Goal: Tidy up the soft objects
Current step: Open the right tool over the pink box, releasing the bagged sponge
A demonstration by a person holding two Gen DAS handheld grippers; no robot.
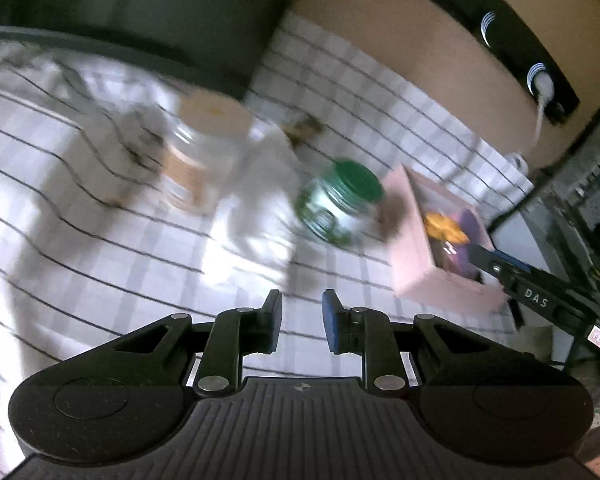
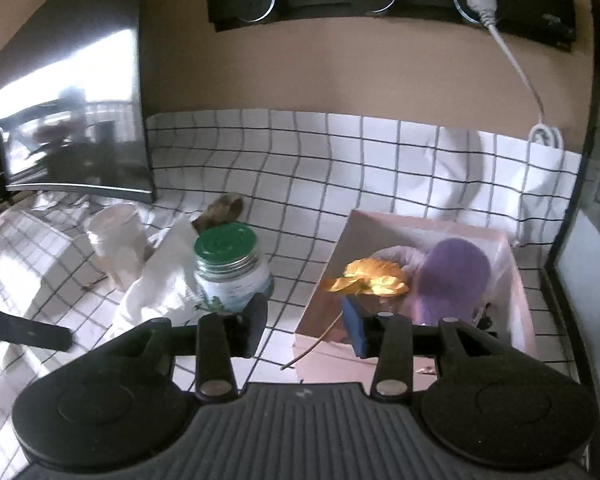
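Note:
A pink box (image 2: pixel 518 300) stands at the right on the checked cloth and holds a purple soft object (image 2: pixel 456 272) and a golden leaf-like flower (image 2: pixel 368 278) with a thin stem. The box also shows in the left wrist view (image 1: pixel 410 240), blurred. A white cloth (image 2: pixel 160 280) lies crumpled left of a green-lidded jar (image 2: pixel 230 268). A brown fuzzy object (image 2: pixel 222 210) lies behind the jar. My right gripper (image 2: pixel 306 326) is open and empty, just in front of the box's near left corner. My left gripper (image 1: pixel 302 320) is open and empty above the cloth-covered table.
A white cup (image 2: pixel 118 244) stands left of the white cloth. A glass jar with a tan lid (image 1: pixel 198 152) shows in the left wrist view. A dark monitor (image 2: pixel 72 112) stands at the back left. A power strip (image 2: pixel 380 0) with a white plug hangs on the wall.

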